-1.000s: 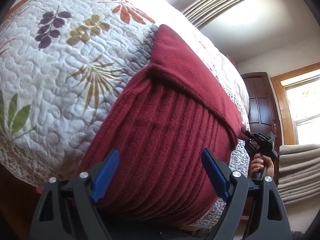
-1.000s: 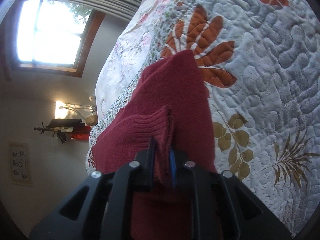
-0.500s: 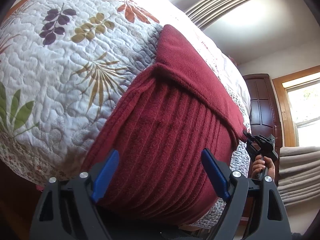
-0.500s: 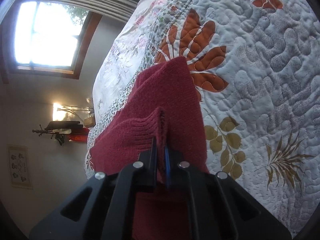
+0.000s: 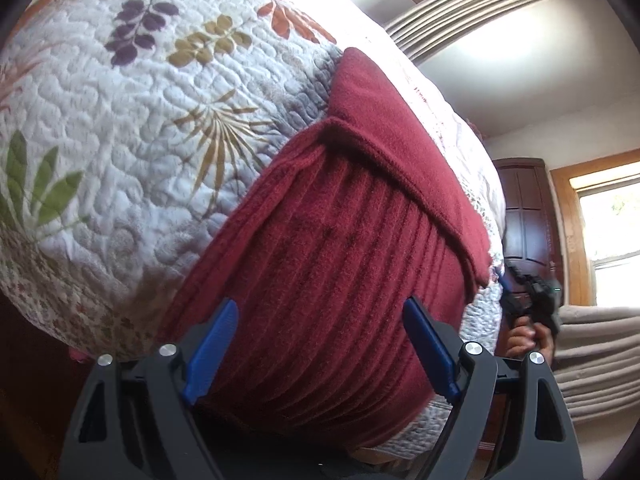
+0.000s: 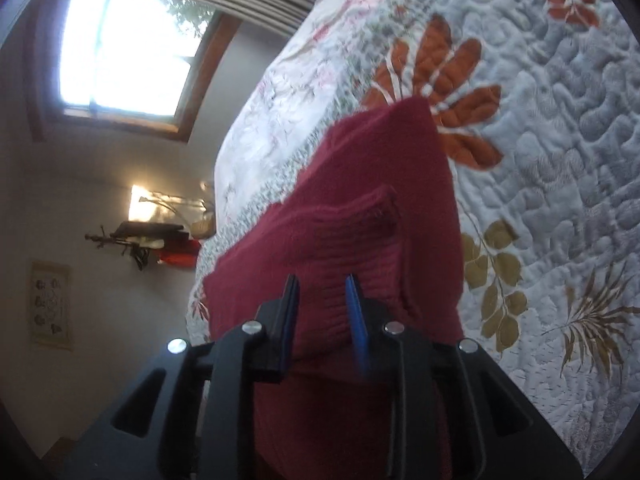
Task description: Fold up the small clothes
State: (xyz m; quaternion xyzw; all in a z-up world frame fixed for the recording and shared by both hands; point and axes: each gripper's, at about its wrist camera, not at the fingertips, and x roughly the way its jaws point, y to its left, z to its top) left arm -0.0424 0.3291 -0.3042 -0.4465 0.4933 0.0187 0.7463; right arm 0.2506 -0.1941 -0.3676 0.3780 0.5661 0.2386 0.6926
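Observation:
A dark red ribbed knit garment [image 5: 340, 280] lies on the leaf-patterned quilt [image 5: 120, 140], with a flap [image 5: 400, 152] folded over its far part. My left gripper [image 5: 320, 348] stands open just above its near ribbed edge, with nothing between the blue pads. In the right wrist view the same garment [image 6: 380, 200] shows a ribbed cuff [image 6: 352, 224] resting on the folded part. My right gripper [image 6: 322, 308] is open, its pads apart just behind that cuff. The right gripper [image 5: 532, 296] also appears in the left wrist view, in a person's hand [image 5: 524, 336] beyond the garment's right edge.
The quilt [image 6: 540, 120] covers a bed whose edge drops off near both grippers. A wooden door [image 5: 528, 216] and a bright window [image 5: 612, 248] stand to the right. Another window [image 6: 124, 52], a wall lamp [image 6: 144, 208] and a framed picture [image 6: 50, 304] lie beyond the bed.
My right gripper has opened and let go of the ribbed cuff, which now lies on the garment. The left gripper stays open and has shifted only slightly.

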